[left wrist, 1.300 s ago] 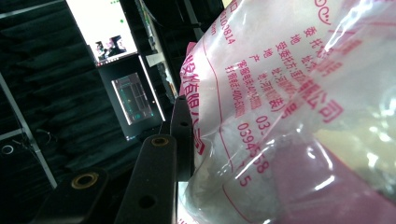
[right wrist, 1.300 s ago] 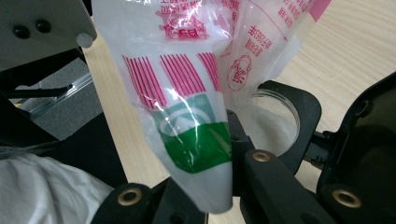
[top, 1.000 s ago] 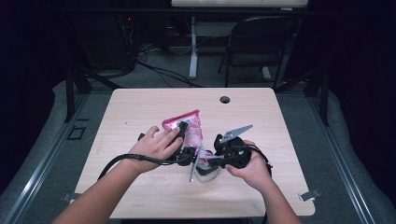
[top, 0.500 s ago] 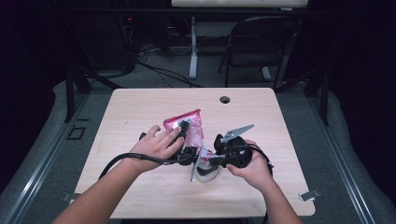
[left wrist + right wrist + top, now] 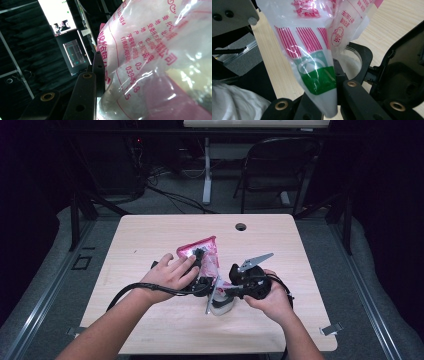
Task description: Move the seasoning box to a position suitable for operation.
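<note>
A pink-and-clear printed plastic bag (image 5: pixel 202 252) hangs over the middle of the wooden table (image 5: pixel 145 237). My left gripper (image 5: pixel 200 260) is shut on its upper part. In the left gripper view the bag (image 5: pixel 155 50) presses against one black finger (image 5: pixel 98 70), and the other finger is hidden behind it. My right gripper (image 5: pixel 220 290) is shut on the bag's lower corner (image 5: pixel 317 75), which is striped red with a green patch, and the jaws (image 5: pixel 329 100) pinch its tip. Below the bag sits a clear round container (image 5: pixel 222 306) holding something white (image 5: pixel 353 63).
A round cable hole (image 5: pixel 241 226) lies near the table's far edge. A folding chair (image 5: pixel 280 165) and a desk leg (image 5: pixel 206 175) stand beyond the table. A lit monitor (image 5: pixel 58 17) shows far off in the left gripper view. Black cables trail from both hands.
</note>
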Demonstrator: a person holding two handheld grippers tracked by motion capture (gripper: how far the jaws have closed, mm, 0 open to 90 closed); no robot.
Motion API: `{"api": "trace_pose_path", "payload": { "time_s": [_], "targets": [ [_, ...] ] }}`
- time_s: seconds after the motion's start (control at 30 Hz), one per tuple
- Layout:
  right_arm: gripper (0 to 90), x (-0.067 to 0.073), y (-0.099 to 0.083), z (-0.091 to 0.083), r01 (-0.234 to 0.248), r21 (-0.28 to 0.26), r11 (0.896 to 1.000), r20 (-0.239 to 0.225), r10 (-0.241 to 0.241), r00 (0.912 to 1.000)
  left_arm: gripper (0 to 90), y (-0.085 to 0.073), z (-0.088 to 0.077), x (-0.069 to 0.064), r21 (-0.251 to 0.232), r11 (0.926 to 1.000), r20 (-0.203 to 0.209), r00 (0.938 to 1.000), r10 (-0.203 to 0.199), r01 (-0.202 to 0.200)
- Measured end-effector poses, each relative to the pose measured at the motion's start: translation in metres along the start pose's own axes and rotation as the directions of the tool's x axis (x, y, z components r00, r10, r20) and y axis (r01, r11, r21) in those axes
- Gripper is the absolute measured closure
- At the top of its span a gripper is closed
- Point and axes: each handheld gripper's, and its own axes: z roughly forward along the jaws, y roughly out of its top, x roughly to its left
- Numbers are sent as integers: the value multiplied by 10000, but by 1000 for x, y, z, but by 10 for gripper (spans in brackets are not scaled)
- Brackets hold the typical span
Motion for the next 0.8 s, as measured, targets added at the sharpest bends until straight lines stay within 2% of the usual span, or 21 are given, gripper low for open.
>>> {"api": "trace_pose_path", "payload": {
  "time_s": [0.3,0.47,0.6,0.73,0.8],
  "targets": [
    [900,-1,-1,-1,4,34,10000,3,-4,10000,748,1,0,2,-45,9999,-78,9999,140,-141],
    [900,-1,-1,-1,-18,17,10000,6,18,10000,749,1,0,0,1,10000,83,9999,-75,75],
    [900,-1,-1,-1,-27,17,10000,23,27,10000,751,1,0,0,31,10000,40,10000,44,-45],
    [900,0,-1,-1,-38,53,10000,27,38,10000,752,0,-1,0,68,10000,137,9999,-37,36],
    [900,0,-1,-1,-30,35,10000,17,30,10000,753,0,-1,1,-13,10000,-16,10000,69,-69]
  ]
}}
